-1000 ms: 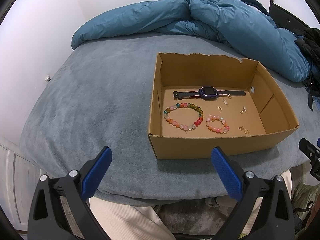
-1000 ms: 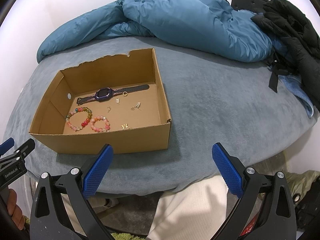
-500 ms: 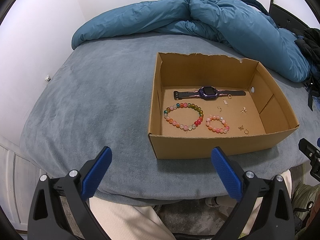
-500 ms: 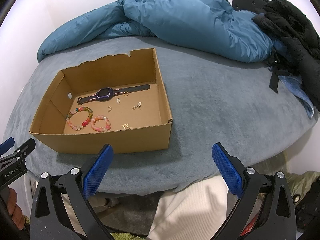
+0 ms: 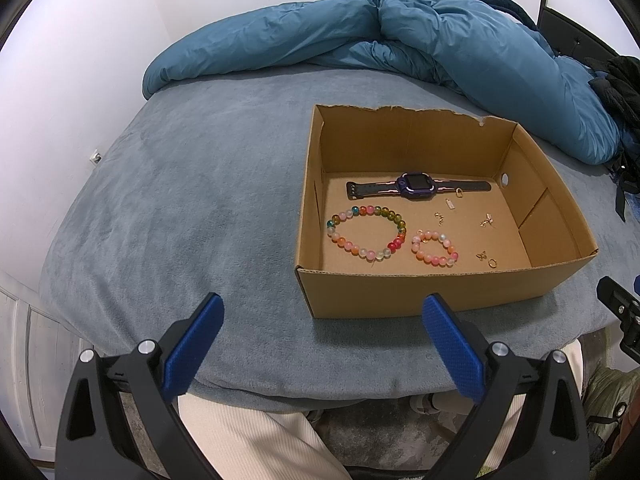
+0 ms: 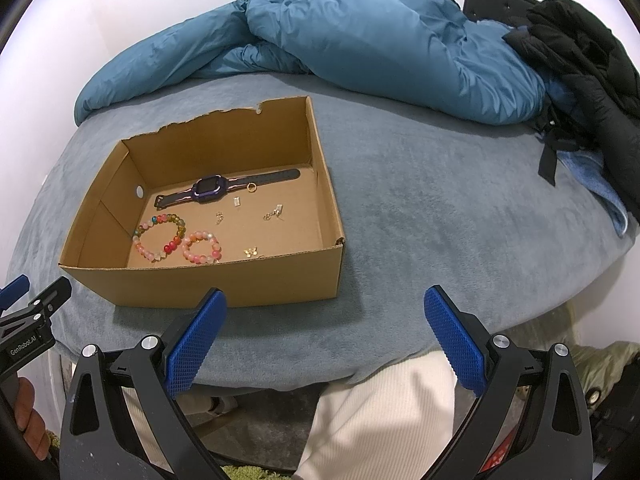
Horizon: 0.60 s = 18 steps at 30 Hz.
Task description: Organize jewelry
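Nearest: left blue-padded black gripper [image 5: 320, 314] and right blue-padded black gripper [image 6: 325, 308], both w/ fingers wide apart, holding nothing, short of the bed edge. Beyond, open brown cardboard box [image 5: 420, 294] on grey-blue plush blanket [image 5: 192, 216] holds everything: multicolour bead bracelet [image 5: 366, 232], smaller pink bead bracelet [image 5: 435, 247], gold bits, purple smartwatch [image 5: 416, 186] at back. Fits sorted or about to be sorted; can't tell which.

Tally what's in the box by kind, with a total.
Watch: 1
Bead bracelets: 2
Small gold pieces: 6
Total in the box: 9
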### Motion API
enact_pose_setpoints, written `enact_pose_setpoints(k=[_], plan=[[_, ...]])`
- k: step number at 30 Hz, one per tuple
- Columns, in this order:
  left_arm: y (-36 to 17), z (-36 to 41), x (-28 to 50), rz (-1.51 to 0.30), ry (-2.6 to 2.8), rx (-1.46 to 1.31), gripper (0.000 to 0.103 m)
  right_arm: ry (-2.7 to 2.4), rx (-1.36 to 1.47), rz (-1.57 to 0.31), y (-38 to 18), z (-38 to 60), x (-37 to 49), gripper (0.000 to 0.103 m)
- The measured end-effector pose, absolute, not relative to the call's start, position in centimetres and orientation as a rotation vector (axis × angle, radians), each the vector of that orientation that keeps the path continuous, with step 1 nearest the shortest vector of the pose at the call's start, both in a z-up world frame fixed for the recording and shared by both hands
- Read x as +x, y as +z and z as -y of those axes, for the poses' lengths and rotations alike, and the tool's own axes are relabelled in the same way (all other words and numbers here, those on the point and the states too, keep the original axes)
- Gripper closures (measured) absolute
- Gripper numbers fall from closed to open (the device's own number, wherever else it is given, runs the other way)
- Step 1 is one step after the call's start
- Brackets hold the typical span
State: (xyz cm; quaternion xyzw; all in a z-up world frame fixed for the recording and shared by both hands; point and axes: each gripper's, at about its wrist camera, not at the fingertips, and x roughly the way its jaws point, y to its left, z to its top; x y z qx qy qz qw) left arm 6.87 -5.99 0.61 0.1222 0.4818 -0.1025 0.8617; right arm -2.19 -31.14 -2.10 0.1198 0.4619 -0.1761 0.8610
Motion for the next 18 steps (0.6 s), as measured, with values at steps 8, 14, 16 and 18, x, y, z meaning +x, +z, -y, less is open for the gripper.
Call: enact_pose_setpoints(k=[8, 14, 16, 18], plan=[[0.6, 5.98, 6.88, -1.01, -0.215, 0.256, 0.006, -0.369, 0.251, -0.969, -2.11, 31.11, -2.18, 0.008], [0.62, 5.99, 6.92, -1.011, -0.216, 0.256, 0.006, -0.37, 0.253, -0.968, -2.18, 31.09, -2.23, 0.008], [0.63, 5.98, 6.92, -1.011, -0.218, 0.256, 0.006, -0.37, 0.252, -0.967, -2.17, 31.05, -2.2, 0.008], [0.59, 5.96, 6.89, -1.01, -0.216, 0.255, 0.006, -0.37, 0.253, -0.967, -2.23, 31.08, -2.24, 0.008]])
